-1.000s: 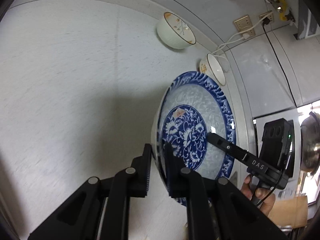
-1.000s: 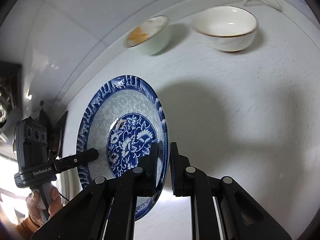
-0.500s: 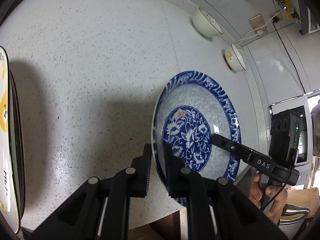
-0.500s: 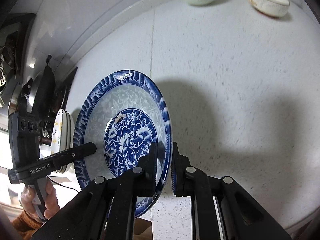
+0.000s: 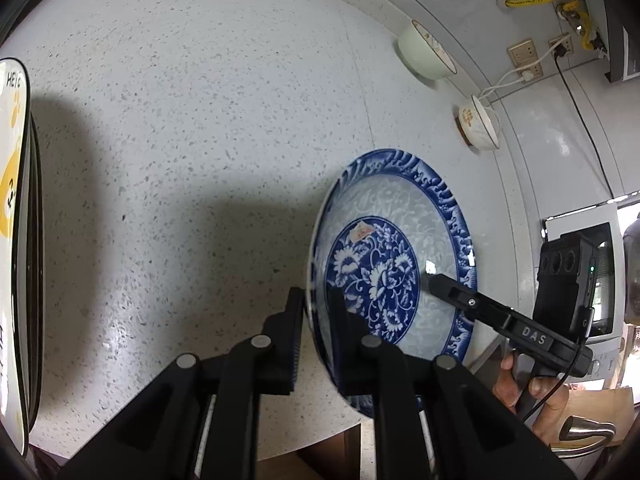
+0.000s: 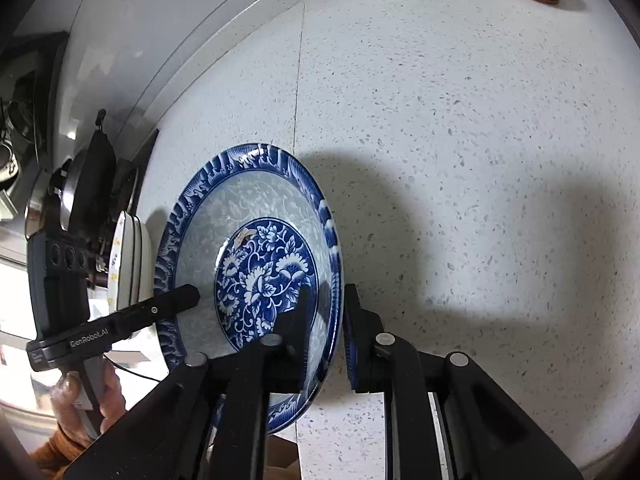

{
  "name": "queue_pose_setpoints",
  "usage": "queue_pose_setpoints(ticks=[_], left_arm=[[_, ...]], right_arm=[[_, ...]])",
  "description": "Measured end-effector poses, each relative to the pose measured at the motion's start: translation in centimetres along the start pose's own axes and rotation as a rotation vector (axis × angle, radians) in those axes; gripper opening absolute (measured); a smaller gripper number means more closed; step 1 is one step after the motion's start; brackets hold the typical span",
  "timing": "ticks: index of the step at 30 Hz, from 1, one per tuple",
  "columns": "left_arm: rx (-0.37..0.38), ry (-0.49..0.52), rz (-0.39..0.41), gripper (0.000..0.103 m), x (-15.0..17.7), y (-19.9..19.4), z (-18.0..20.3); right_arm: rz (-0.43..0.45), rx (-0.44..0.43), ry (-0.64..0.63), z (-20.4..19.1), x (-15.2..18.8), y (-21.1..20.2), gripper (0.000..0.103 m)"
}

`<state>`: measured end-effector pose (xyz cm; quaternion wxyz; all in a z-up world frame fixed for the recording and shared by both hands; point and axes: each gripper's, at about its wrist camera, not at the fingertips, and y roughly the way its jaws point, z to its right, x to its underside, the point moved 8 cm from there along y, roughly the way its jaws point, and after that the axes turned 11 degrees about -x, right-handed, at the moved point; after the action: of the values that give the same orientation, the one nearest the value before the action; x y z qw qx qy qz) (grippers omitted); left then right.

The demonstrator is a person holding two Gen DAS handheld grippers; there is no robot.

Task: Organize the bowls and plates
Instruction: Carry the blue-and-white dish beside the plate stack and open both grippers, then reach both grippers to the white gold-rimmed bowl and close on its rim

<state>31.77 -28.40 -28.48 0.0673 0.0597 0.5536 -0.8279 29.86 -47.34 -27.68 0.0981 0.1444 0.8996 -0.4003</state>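
Above the speckled worktop (image 5: 200,140), both hand-held grippers, left (image 5: 316,312) and right (image 6: 326,312), clamp the blue-and-white floral plate (image 5: 392,256) on edge; it has swung toward the stacked plates (image 6: 128,260), likely joining them.

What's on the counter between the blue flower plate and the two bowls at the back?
Nothing: in the left wrist view only bare speckled counter separates the blue plate from the green bowl and white bowl.

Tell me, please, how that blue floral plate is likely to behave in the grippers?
The blue floral plate looks like glazed ceramic: probably stiff, fairly heavy and breakable. Its glossy surface may slip, since the left gripper and right gripper pinch only opposite rims.
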Motion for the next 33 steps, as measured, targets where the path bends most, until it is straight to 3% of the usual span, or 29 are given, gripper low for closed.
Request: queue_pose_setpoints(ticks=[1,3,7,8,9,10,11,13,16,22,27,33], left_arm=[[0.004,-0.003,0.001,0.013,-0.1,-0.1,-0.1],[0.012,-0.014,0.006,0.013,-0.2,-0.5,-0.2],[-0.006,-0.017,0.041,0.015,-0.9,-1.9,-0.6],[-0.019,-0.009,0.052,0.030,-1.2,-2.3,-0.6],[-0.025,0.003,0.059,0.061,-1.4,-2.7,-0.5],[-0.025,0.015,0.064,0.073,-1.6,-3.1,-0.4],[-0.027,0.023,0.086,0.078,-2.0,-3.7,-0.2],[-0.031,0.029,0.135,0.078,-2.8,-4.9,0.1],[0.022,-0.008,0.183,0.078,-4.5,-6.5,0.9],[0.103,0.007,0.181,0.078,-8.1,-7.2,5.3],[0.204,0.007,0.099,0.078,-10.9,-4.0,12.2],[0.215,0.043,0.028,0.078,-13.7,2.7,20.1]], right_arm=[[0.009,-0.003,-0.001,0.0,0.0,-0.3,0.023],[0.025,-0.006,-0.001,0.1,0.0,-0.9,0.043],[0.052,-0.021,-0.009,0.0,-0.3,-1.9,0.050],[0.059,-0.022,-0.008,-0.1,-0.3,-2.0,0.052],[0.069,-0.020,-0.010,0.0,-0.4,-2.3,0.056],[0.078,-0.018,-0.013,0.0,-0.4,-2.5,0.061],[0.088,-0.018,-0.012,0.1,-0.5,-2.8,0.063],[0.108,-0.023,-0.006,0.3,-0.7,-3.5,0.072],[0.139,-0.037,-0.003,0.6,-1.2,-4.7,0.084],[0.225,-0.008,-0.001,1.7,-3.9,-8.0,0.087],[0.311,0.053,-0.008,3.4,-8.4,-11.8,0.091],[0.370,0.146,0.006,7.4,-15.0,-15.1,0.091]])
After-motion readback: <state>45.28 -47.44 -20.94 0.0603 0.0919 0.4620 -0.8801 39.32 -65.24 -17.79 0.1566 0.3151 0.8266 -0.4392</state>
